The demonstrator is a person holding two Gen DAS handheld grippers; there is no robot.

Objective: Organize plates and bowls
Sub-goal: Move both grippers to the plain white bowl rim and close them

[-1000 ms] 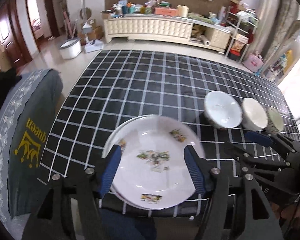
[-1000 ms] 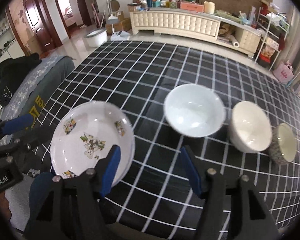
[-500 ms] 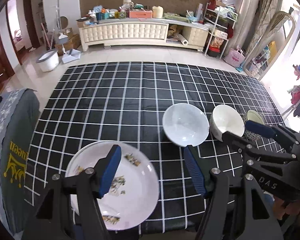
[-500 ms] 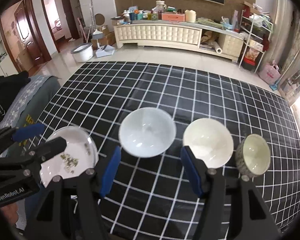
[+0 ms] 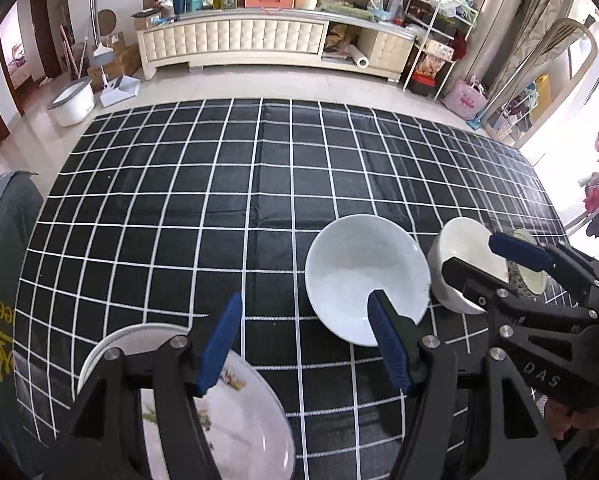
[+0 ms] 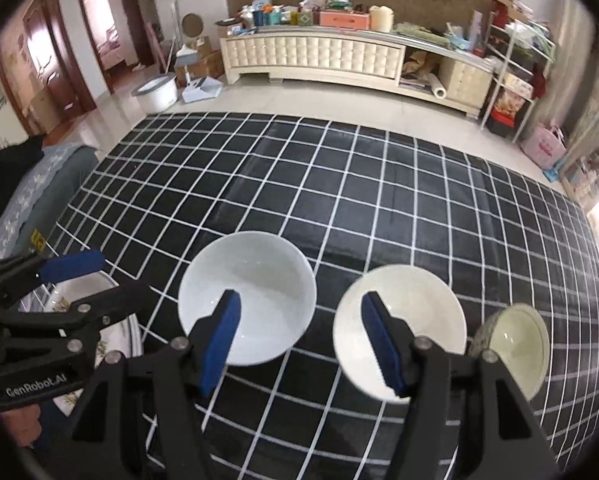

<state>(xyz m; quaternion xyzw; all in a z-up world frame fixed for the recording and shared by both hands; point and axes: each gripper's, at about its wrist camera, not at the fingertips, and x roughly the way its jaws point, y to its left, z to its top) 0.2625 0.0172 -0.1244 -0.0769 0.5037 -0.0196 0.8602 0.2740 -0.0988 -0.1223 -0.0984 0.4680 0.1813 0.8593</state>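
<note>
Now both claws, left claw [image 5: 303, 344] and right claw [image 6: 299, 340], hover half-open and empty over the tabletop [image 5: 219, 200], approaching the white bowl [image 6: 246, 302] beside the cream bowl [image 6: 419, 320]; nesting requires a rim grasp.

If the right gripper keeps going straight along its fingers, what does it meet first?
Probably the checked tablecloth in the gap between the white bowl and the cream bowl; depth is unclear, so either rim could be clipped.

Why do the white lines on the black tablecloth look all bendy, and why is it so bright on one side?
In both wrist views a fisheye lens bows the tablecloth grid and darkens the corners. In the left wrist view daylight at the right edge washes out to white. The right wrist view is softer, and its right edge is smeared; the white bowl shows faint shine.
</note>
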